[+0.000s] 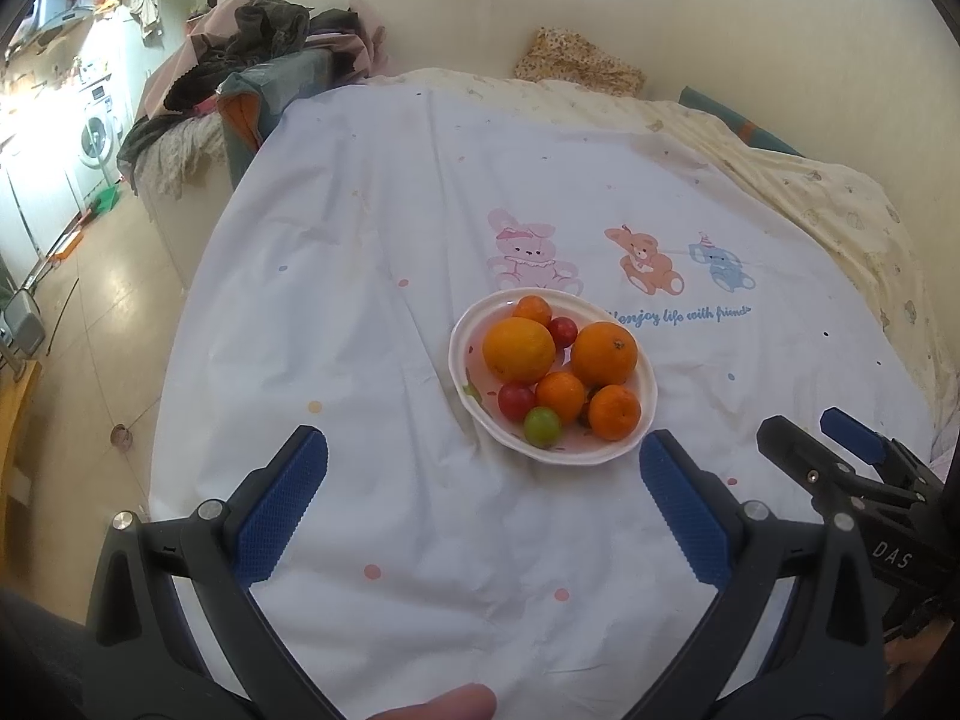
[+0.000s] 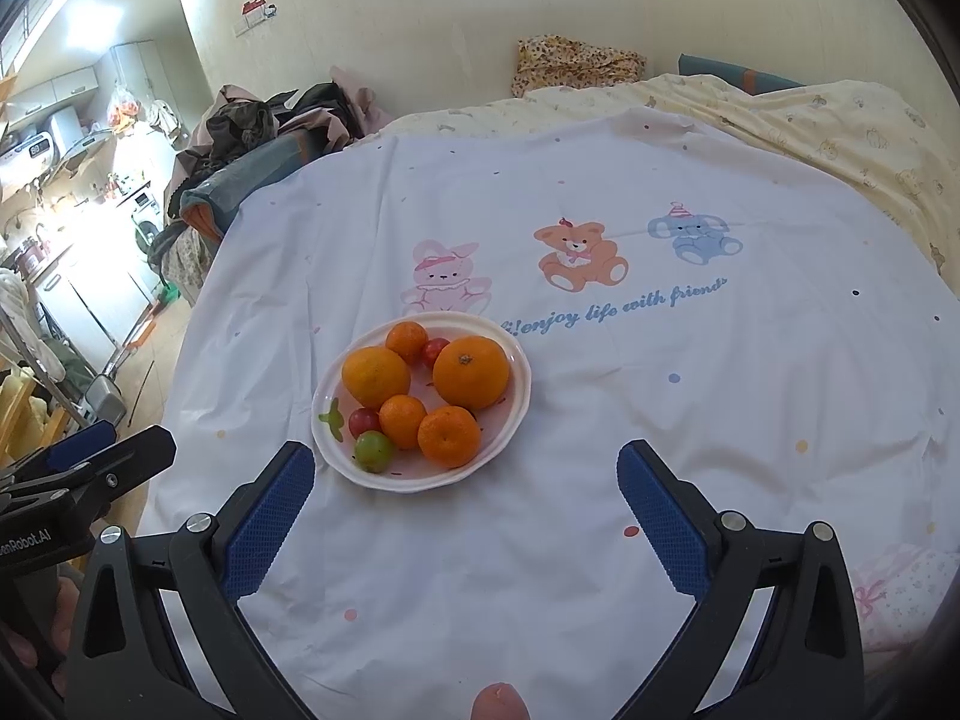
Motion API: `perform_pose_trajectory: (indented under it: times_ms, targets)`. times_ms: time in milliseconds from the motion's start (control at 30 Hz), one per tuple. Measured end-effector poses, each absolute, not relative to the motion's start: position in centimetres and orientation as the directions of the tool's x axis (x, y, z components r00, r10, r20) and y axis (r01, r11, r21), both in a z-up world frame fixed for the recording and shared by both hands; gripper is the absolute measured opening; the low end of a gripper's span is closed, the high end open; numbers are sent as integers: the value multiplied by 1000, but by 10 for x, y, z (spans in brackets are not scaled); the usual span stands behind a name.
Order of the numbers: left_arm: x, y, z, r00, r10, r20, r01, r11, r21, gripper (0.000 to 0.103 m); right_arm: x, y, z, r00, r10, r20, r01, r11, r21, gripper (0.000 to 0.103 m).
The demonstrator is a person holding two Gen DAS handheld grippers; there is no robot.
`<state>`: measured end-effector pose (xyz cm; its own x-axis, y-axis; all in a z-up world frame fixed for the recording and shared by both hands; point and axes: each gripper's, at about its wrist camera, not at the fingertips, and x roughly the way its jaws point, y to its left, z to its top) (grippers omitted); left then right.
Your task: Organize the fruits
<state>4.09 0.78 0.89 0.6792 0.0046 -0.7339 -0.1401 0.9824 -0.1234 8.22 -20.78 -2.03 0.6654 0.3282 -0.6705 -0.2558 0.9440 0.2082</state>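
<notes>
A white plate (image 1: 647,414) (image 2: 336,450) sits on a white printed sheet and holds two large oranges (image 1: 518,349) (image 2: 471,372), several small mandarins (image 1: 614,412) (image 2: 449,435), two red cherry tomatoes (image 1: 516,401) (image 2: 362,420) and a green one (image 1: 542,426) (image 2: 373,450). My left gripper (image 1: 483,468) is open and empty, just short of the plate. My right gripper (image 2: 465,480) is open and empty, with the plate ahead and a little left. Each gripper shows at the edge of the other's view: the right gripper (image 1: 840,450) and the left gripper (image 2: 102,456).
The sheet (image 1: 372,312) with bunny, bear and elephant prints covers a bed. A cream quilt (image 2: 840,132) lies at the back right. A pile of clothes (image 1: 264,54) sits at the back left. The bed's left edge drops to the floor (image 1: 90,312).
</notes>
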Motion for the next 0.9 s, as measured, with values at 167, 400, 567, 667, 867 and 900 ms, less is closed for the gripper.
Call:
perform_pose_trajectory:
  times_ms: [167, 400, 567, 667, 867, 900]
  targets:
    - [41, 8, 9, 679, 4, -734, -140, 982, -124, 103, 82, -207, -21, 664, 326, -673, -254, 945, 208, 103]
    - [42, 9, 9, 678, 3, -735, -140, 982, -125, 103, 82, -207, -21, 664, 326, -673, -255, 945, 207, 103]
    - [42, 8, 9, 679, 4, -734, -139, 983, -123, 103, 82, -208, -21, 664, 326, -673, -254, 945, 207, 103]
    - [41, 8, 8, 676, 4, -736, -143, 982, -125, 103, 81, -207, -21, 664, 326, -673, -255, 945, 206, 103]
    - [40, 7, 5, 673, -5, -740, -140, 981, -133, 103, 79, -206, -19, 659, 336, -673, -265, 941, 211, 103]
    - [39, 7, 5, 674, -3, -739, -140, 981, -132, 103, 79, -206, -19, 658, 336, -674, -266, 941, 210, 103]
